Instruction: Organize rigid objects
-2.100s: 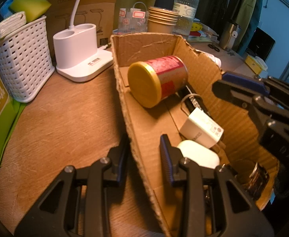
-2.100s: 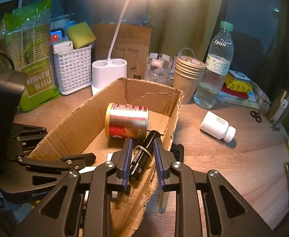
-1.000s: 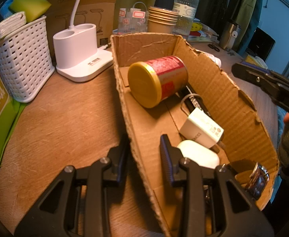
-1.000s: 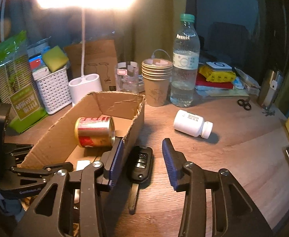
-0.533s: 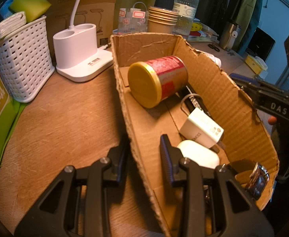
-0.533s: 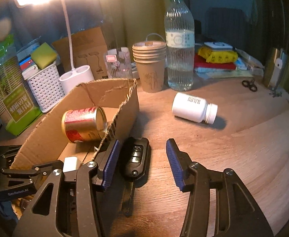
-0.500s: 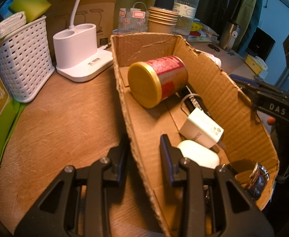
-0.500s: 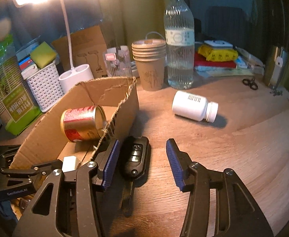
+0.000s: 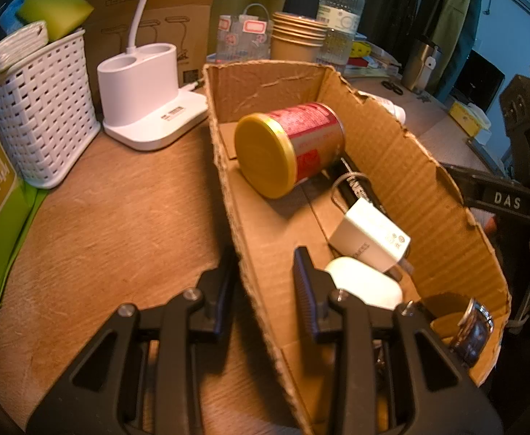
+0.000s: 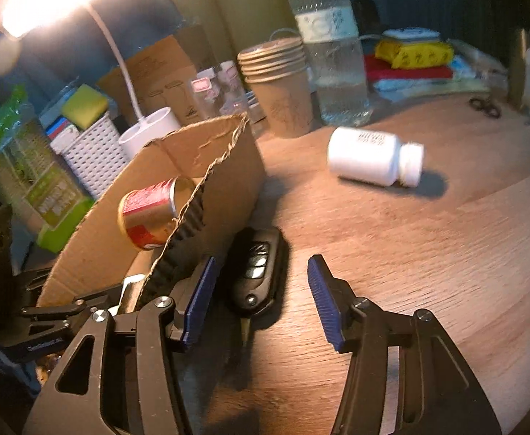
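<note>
Can [image 9: 290, 148] in box [image 9: 406, 166]; key [image 10: 257, 272] beside

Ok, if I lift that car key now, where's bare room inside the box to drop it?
Best patch is the bare floor of the cardboard box between the red can and the left gripper. The near right end is crowded: white charger, white case, a dark jar. The car key lies outside on the table.

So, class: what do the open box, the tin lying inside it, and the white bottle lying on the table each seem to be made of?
Box: corrugated cardboard, matt brown, with fluting showing along its torn edges.
Tin: probably metal, going by its glossy red printed wall and gold end.
White bottle: likely plastic, being opaque and smooth with a slight sheen.
</note>
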Demonstrator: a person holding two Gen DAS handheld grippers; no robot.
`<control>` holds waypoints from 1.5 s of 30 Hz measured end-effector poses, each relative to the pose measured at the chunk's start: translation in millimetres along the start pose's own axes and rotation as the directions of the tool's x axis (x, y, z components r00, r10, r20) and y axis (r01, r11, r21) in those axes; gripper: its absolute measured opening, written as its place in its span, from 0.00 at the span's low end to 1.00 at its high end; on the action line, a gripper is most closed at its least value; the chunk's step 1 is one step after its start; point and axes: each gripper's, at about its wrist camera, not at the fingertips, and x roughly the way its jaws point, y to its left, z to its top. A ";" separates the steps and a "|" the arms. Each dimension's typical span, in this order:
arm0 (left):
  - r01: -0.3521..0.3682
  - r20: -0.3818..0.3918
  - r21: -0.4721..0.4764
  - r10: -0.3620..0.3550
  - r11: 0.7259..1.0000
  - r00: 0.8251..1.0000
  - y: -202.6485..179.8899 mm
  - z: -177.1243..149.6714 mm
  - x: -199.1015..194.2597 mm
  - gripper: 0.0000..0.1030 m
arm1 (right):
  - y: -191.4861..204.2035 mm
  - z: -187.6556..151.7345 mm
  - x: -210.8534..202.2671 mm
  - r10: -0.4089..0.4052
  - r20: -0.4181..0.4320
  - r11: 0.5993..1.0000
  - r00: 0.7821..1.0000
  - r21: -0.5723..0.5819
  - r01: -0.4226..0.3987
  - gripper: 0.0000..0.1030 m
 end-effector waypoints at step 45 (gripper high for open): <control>-0.001 0.000 0.001 0.001 1.000 1.000 -0.1 0.0 0.3 0.33 | 17.6 4.9 26.3 -0.296 -0.013 0.931 0.955 -0.230 0.285 0.54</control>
